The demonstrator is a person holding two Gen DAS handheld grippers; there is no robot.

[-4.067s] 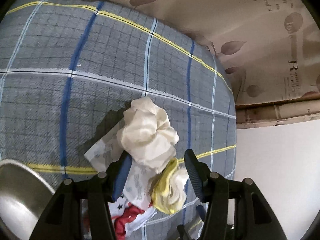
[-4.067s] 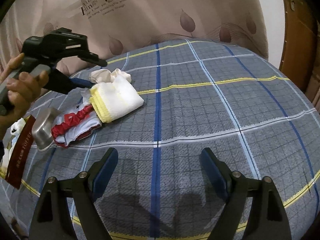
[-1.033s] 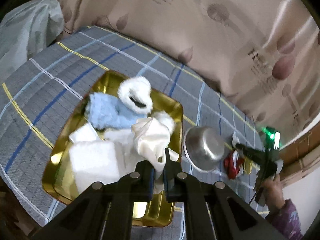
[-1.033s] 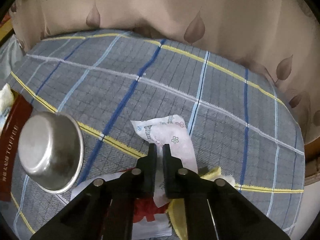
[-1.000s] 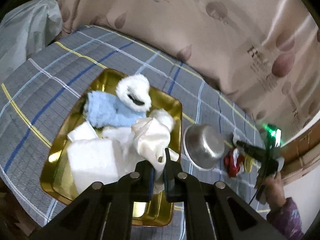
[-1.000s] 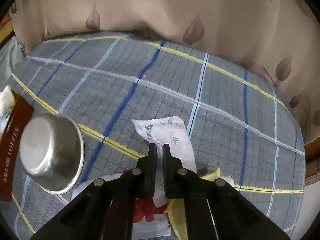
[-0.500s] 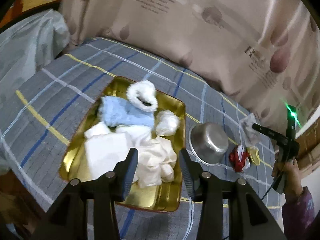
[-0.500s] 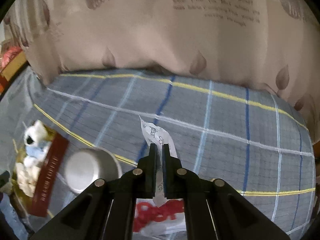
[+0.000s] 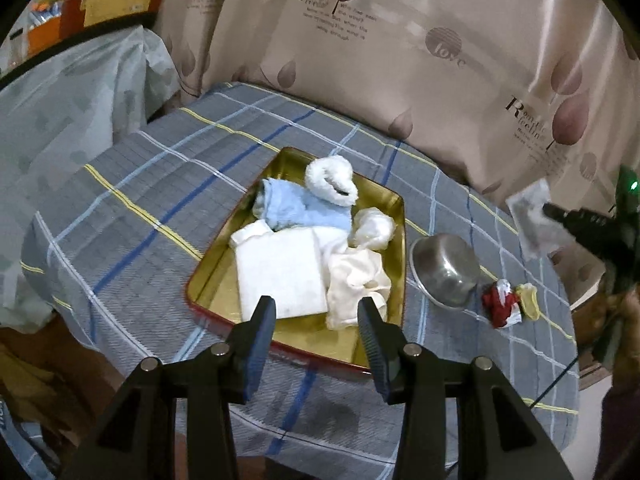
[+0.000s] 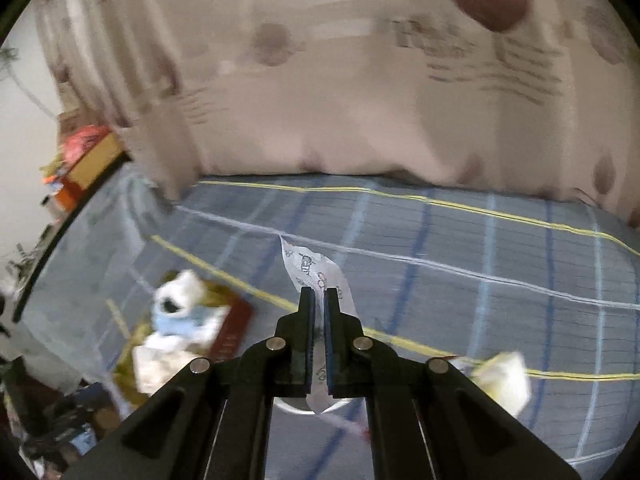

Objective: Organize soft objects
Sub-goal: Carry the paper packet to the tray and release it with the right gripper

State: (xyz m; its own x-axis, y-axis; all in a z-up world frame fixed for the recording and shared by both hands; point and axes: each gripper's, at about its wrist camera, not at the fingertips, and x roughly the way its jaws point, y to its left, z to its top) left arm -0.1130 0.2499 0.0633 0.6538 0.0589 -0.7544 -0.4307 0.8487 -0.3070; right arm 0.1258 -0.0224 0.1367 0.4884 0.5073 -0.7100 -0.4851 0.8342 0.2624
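A printed packet is clamped in the closed right gripper; the left gripper is held open, empty, above the gold tray.

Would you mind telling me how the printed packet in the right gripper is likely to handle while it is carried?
The printed packet looks thin and floppy: it curls beyond the right gripper. It seems very light, hanging from a narrow pinch. Its glossy wrapper may slip, so a firm grip seems wise.

Home bedroom: plaid bedsheet, leaf-print curtain, cluttered shelf boxes.
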